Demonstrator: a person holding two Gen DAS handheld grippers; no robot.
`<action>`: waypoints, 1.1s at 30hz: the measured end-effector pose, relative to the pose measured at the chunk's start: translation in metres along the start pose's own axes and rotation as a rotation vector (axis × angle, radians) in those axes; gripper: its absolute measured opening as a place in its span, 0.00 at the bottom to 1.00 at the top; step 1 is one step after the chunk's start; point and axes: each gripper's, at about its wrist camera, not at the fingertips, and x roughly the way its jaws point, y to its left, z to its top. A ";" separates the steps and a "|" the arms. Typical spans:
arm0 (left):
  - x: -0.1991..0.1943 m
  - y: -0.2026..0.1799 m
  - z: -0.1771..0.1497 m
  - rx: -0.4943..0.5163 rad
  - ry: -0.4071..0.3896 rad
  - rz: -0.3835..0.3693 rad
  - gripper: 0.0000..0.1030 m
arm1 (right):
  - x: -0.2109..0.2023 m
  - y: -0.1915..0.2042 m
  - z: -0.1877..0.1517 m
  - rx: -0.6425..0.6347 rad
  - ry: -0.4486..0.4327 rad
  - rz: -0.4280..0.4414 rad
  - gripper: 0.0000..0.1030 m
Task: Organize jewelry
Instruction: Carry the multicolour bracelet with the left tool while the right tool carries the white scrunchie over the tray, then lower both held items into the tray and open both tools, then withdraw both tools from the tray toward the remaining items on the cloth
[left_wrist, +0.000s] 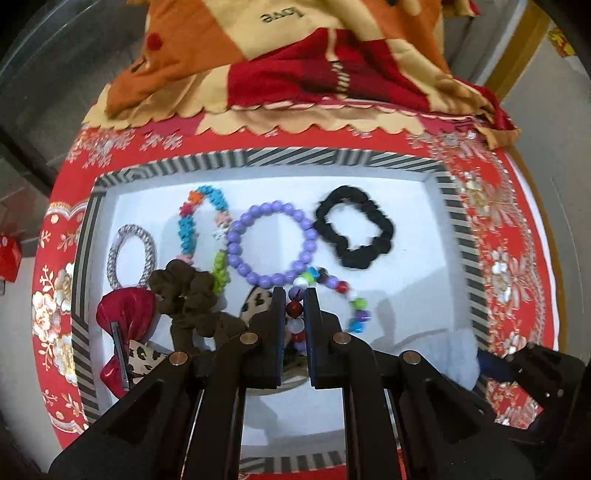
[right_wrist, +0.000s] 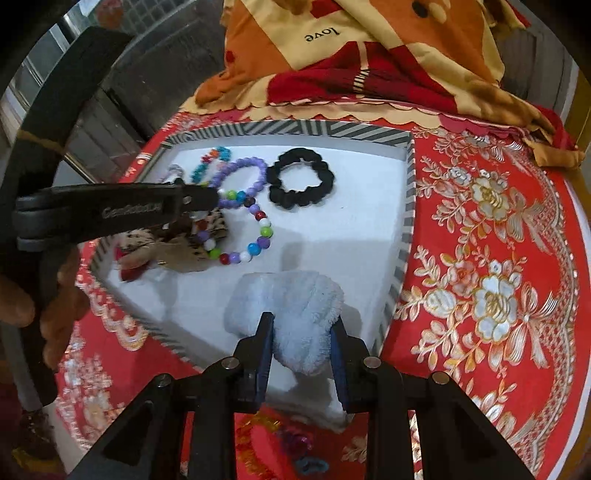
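Red floral cloth (right_wrist: 491, 258) lies under my striped-rim white tray (right_wrist: 408, 206). My left gripper (left_wrist: 295, 306) is clamped on the multicoloured bead bracelet (right_wrist: 258, 236); my right gripper (right_wrist: 301, 332) has its jaws around the fluffy pale-blue scrunchie (right_wrist: 295, 310), pads touching it.

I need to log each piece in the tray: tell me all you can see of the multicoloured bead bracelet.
The multicoloured bead bracelet is a loop of round glossy beads, plastic by their look: purple, red, white, green, blue. It lies inside the striped tray on the white floor, next to the purple bracelet. The left hand-held gripper is shut on one side of it.
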 end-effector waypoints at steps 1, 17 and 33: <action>0.001 0.002 -0.001 -0.007 0.000 -0.002 0.08 | 0.001 -0.001 0.001 0.002 -0.005 -0.013 0.41; -0.035 0.017 -0.023 -0.072 -0.058 -0.003 0.44 | -0.059 0.011 -0.019 -0.009 -0.132 -0.018 0.53; -0.106 0.005 -0.088 -0.012 -0.151 0.013 0.45 | -0.112 0.036 -0.061 0.006 -0.194 -0.065 0.53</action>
